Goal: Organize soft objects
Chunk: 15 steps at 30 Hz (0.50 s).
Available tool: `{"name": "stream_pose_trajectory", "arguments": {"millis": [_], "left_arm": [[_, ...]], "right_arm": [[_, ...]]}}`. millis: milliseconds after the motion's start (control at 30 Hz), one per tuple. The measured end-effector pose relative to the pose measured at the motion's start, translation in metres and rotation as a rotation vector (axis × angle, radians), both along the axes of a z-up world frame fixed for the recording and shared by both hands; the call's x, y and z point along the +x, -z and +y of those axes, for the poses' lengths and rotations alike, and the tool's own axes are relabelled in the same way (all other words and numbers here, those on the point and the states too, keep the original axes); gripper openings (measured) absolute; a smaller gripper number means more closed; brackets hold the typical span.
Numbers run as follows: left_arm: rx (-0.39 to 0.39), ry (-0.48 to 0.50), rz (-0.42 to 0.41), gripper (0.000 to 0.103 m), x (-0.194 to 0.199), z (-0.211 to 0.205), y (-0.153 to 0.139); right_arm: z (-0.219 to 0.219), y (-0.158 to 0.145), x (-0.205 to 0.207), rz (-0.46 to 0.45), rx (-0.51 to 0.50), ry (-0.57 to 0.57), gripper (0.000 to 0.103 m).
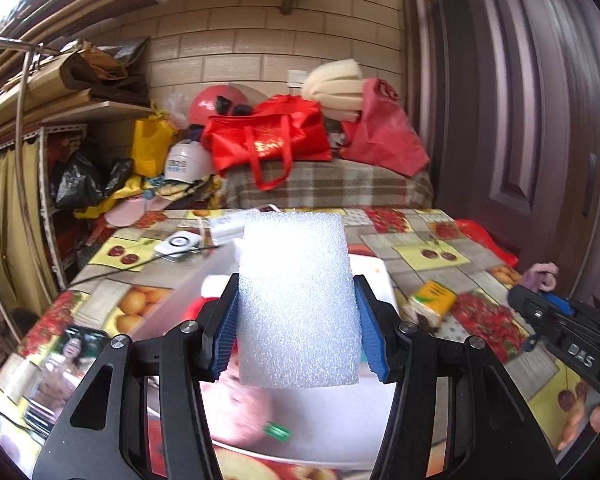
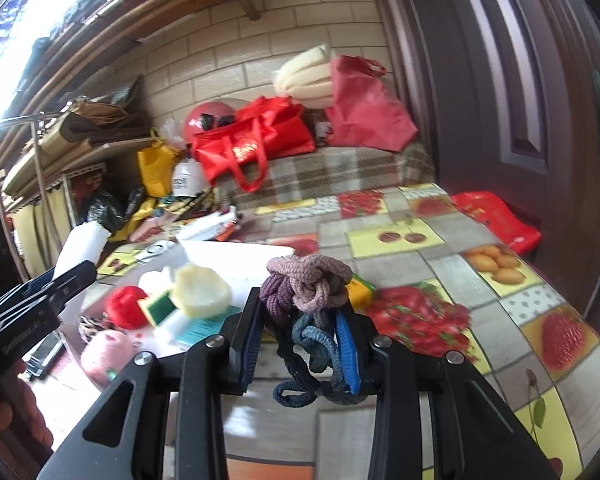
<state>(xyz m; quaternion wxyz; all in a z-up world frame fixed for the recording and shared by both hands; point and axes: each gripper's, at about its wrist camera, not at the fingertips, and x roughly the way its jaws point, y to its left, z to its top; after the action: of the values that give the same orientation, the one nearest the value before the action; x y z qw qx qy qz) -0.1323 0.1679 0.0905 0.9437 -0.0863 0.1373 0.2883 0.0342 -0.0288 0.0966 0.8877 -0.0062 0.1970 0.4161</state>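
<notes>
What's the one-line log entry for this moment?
left gripper: shut on white foam block | right gripper: shut on hair ties bundle | both held above fruit-print table

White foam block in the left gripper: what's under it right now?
Below the foam block, held in the left gripper, is a white tray with a pink yarn ball in it. The block covers the tray's middle.
</notes>
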Motion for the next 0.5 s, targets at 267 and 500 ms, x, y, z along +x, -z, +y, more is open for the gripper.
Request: {"name": "stream_pose_trajectory", "arguments": {"millis": [267, 500], "left_arm": [[0.0, -0.084, -0.035, 0.053, -0.019, 0.058, -0.055], [0.02, -0.135, -0.014, 0.053, -0.012, 0.107, -0.108]], "right_arm": [[0.025, -0.053, -0.005, -0.015, 0.053, -0.118, 0.035], [0.066, -0.096, -0.007, -0.032, 0.073, -0.209, 0.035]]}}
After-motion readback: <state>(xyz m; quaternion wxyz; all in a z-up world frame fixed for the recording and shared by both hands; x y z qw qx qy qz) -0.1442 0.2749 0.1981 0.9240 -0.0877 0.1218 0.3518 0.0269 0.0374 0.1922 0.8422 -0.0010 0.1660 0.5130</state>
